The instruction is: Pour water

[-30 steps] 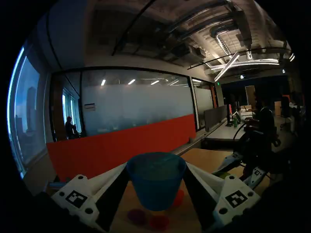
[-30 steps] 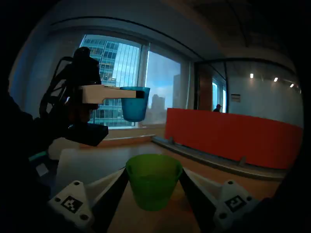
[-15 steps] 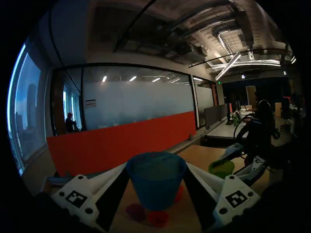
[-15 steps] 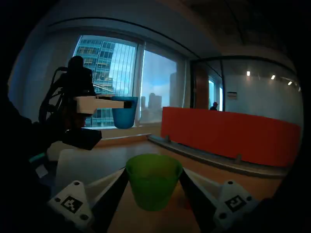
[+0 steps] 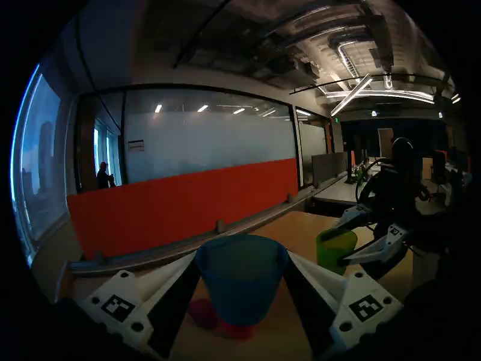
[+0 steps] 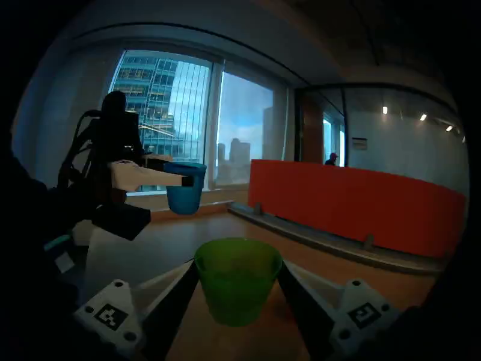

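My left gripper (image 5: pixel 242 263) squeezes a blue cup (image 5: pixel 242 289) from both sides, and the cup stands up straight between the two fingers. My right gripper (image 6: pixel 238 272) does the same with a green cup (image 6: pixel 238 289), which is upright too.

In the left gripper view the green cup is off to the right, near the blue cup but not touching it. In the right gripper view the blue cup hangs off to the left in front of the big window (image 6: pixel 240 138), a bit higher than the green one. The blue cup looks lifted above the wooden table (image 6: pixel 180 243). I cannot tell if the green cup is lifted or just above the top.

Under the blue cup there are small round red and pink things (image 5: pixel 203 313) on the table. I cannot tell what they are.

So the picking up part looks done, because each gripper has its cup. The pouring has not started, I think. No cup is tipped and no water is falling. It is too dark inside the cups for me to see which one has water. What is left is to bring the cups close, put one over the other, and tip it slowly so the water goes in and does not spill
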